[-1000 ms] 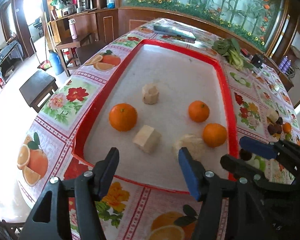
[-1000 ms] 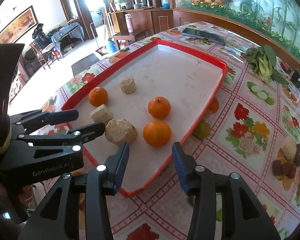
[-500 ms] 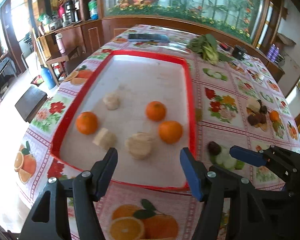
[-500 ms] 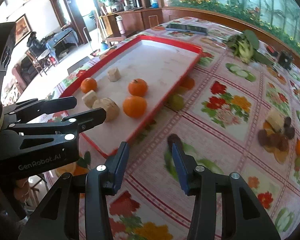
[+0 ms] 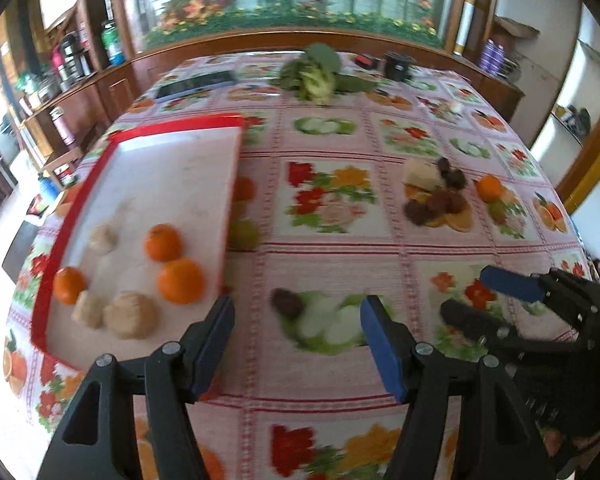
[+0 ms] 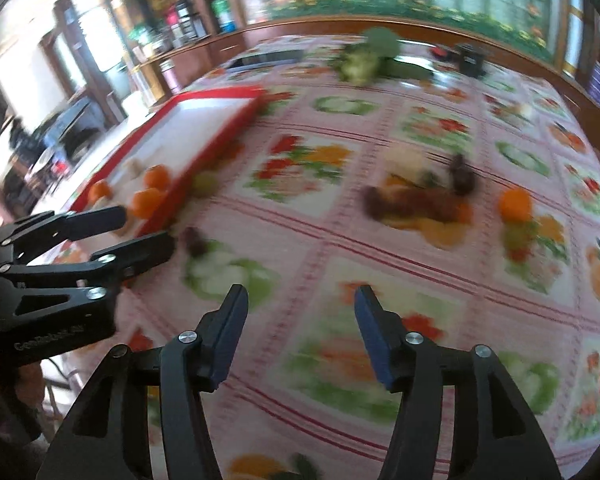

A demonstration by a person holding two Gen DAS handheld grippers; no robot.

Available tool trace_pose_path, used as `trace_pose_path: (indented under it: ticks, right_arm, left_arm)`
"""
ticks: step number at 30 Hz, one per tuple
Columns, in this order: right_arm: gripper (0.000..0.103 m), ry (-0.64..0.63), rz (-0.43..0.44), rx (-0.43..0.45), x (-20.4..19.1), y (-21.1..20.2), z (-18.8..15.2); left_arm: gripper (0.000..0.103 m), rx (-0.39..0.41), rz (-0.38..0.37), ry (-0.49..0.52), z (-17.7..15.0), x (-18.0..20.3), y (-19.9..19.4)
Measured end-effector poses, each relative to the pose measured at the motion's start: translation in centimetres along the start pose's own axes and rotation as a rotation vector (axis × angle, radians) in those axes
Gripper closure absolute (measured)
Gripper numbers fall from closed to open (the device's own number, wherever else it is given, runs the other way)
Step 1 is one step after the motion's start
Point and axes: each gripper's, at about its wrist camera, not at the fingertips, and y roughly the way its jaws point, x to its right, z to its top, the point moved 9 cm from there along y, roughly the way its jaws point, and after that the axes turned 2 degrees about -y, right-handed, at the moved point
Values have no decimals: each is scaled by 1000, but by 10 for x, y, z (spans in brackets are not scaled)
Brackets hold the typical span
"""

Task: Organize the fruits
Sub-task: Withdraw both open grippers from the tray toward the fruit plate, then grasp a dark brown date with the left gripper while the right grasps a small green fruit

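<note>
The red tray (image 5: 138, 138) held three oranges (image 5: 180, 281) and three beige pieces (image 5: 130, 314). Both the left gripper (image 5: 296, 330) and the right gripper (image 6: 298, 322) had jaws wide apart, holding nothing.

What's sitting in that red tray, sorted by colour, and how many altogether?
Orange fruits: 3
Beige lumps: 3
Total in the red tray: 6

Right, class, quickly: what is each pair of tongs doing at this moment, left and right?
Left tongs: open, holding nothing, above the tablecloth.
Right tongs: open, holding nothing.
</note>
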Motion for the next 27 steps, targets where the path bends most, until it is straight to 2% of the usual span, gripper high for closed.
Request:
trace_pose_path:
  ticks: [6,11,17,22,24,26,27]
  right_arm:
    - [48,116,-74,16,66,-10,-8]
    - [48,179,-105,15,108,-9,-10]
    - [47,231,-90,17,137,0,4]
    - [48,182,-87,14,141,15,20]
    - [54,135,-104,15,139,19,26]
    - [71,89,-118,13,138,23,29]
    - [71,70,-129,15,138,23,30]
  left_arm:
    - [35,-20,-45,75,10,41,12]
    - [35,-55,-88,77,25,62,31]
    - [35,-77,-83,101,36,75,52]
    - [35,-110,-103,104,39,82,66]
    - [35,-115,-114,101,41,84,70]
    - [35,-115,-122,110,43,87,73]
    - [35,-115,-127,115,45,89,75]
